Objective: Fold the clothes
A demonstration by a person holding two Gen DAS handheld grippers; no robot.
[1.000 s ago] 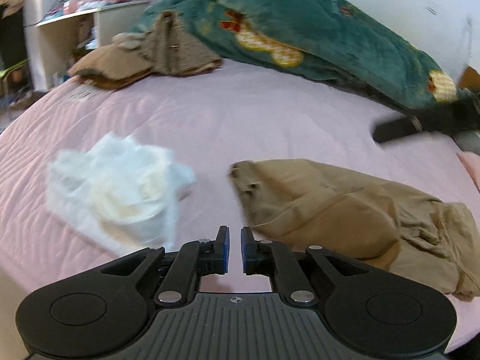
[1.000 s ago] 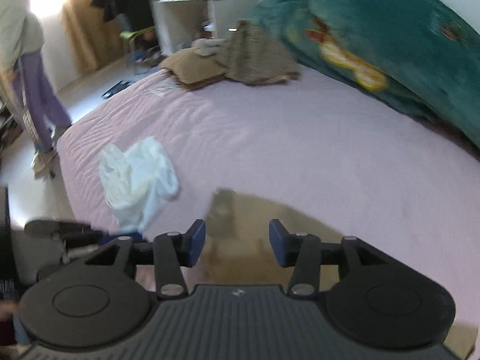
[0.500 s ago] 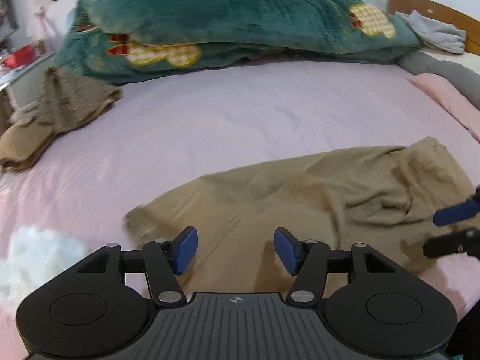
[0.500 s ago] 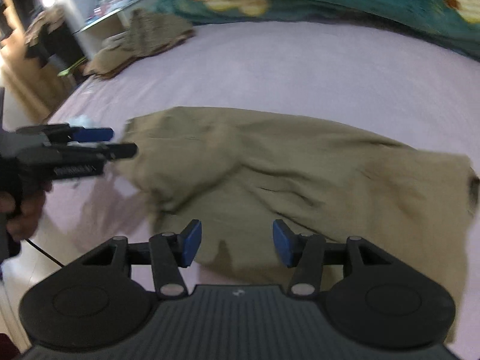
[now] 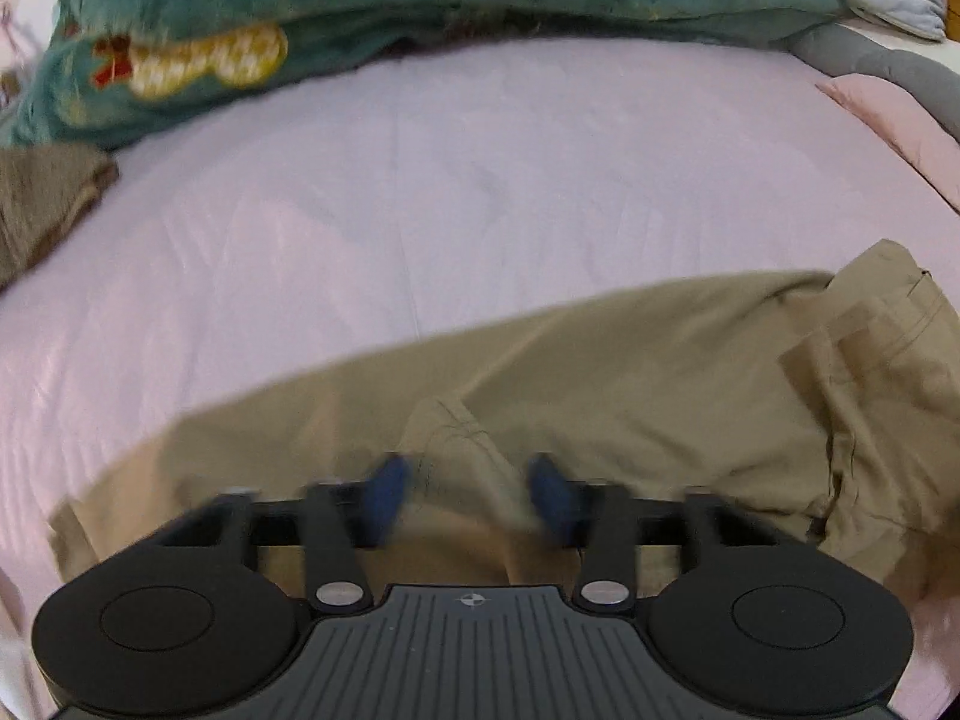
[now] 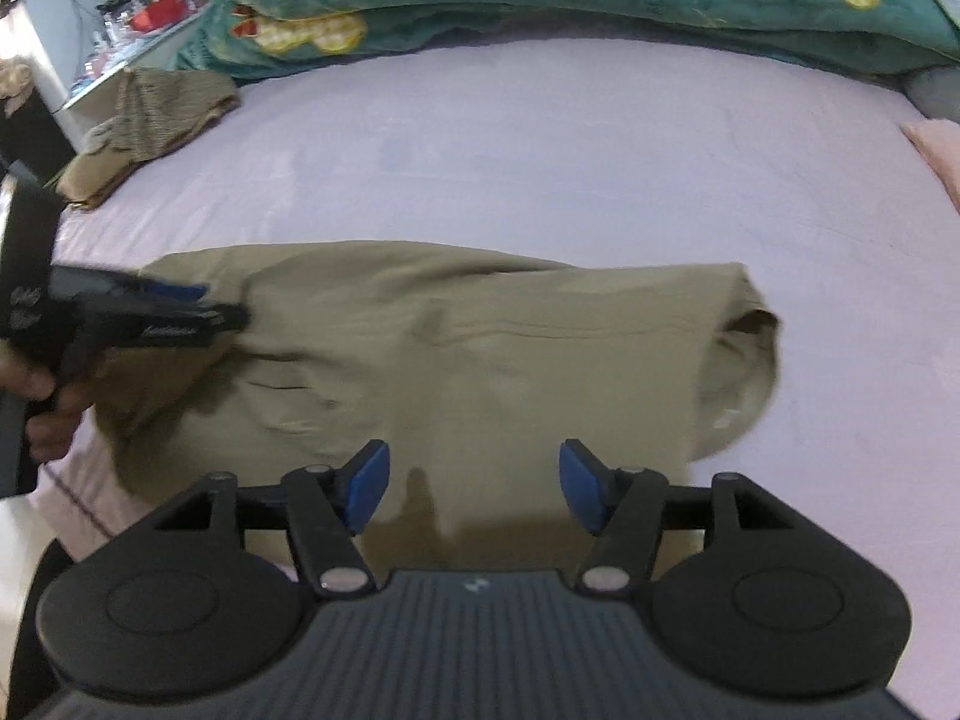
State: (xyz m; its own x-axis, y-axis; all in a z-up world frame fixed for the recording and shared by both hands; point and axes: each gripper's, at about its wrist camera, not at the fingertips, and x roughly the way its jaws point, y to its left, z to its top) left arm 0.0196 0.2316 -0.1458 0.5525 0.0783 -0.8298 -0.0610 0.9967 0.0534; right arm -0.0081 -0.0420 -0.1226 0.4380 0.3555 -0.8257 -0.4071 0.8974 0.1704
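Khaki trousers lie crumpled across the near part of a pink bed sheet. My left gripper is open, low over a raised fold near the trousers' leg end, its fingers blurred. In the right wrist view the trousers lie spread with the waistband at the right. My right gripper is open just above the trousers' near edge. The left gripper also shows there, over the trousers' left end.
A green plush blanket is heaped along the far side of the bed. Brown clothes lie piled at the far left corner. A pink pillow and grey cloth sit at the right. A shelf with clutter stands beyond the bed.
Both grippers have moved in closer and lower over the trousers. The left gripper, shut a second ago, has opened and swung from the white garment to the trouser leg.
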